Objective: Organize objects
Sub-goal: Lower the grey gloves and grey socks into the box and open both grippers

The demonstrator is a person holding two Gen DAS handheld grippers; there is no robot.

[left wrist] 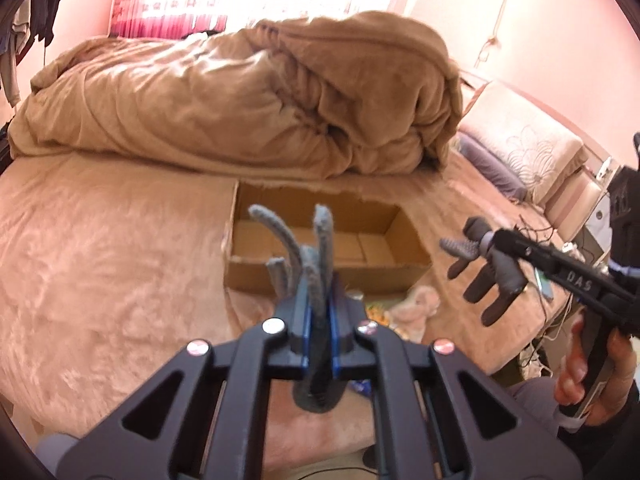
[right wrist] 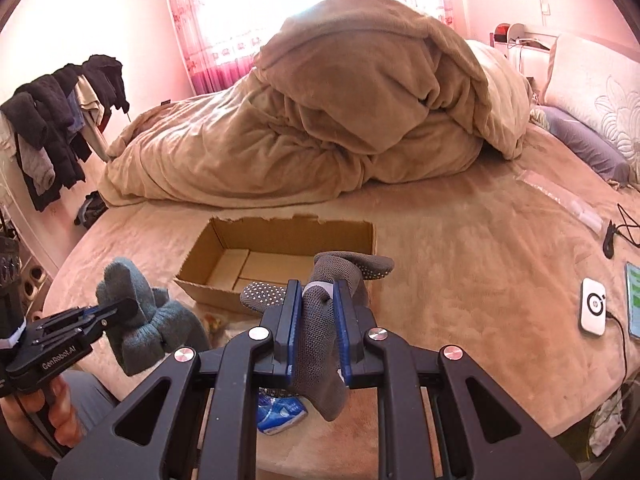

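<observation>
My left gripper (left wrist: pixel 318 304) is shut on a blue-grey knitted glove (left wrist: pixel 322 232), whose fingers stick up past the jaws. The same glove (right wrist: pixel 148 320) and left gripper (right wrist: pixel 128 306) show low on the left of the right wrist view. My right gripper (right wrist: pixel 316 292) is shut on a grey mesh glove with dotted grip (right wrist: pixel 316 336), which droops below the pads. In the left wrist view the right gripper (left wrist: pixel 490 238) holds that glove (left wrist: pixel 478 284) at the right. An open, empty cardboard box (right wrist: pixel 208 292) lies on the bed just beyond both gloves, its front wall (left wrist: pixel 380 276) facing me.
A bunched tan duvet (right wrist: pixel 360 120) fills the far side of the bed. Pillows (right wrist: pixel 592 80) lie at the right. A white charger (right wrist: pixel 593 306), a phone (right wrist: pixel 634 300) and cables sit near the right edge. A blue packet (right wrist: pixel 280 412) and a soft toy (left wrist: pixel 416 304) lie below the grippers.
</observation>
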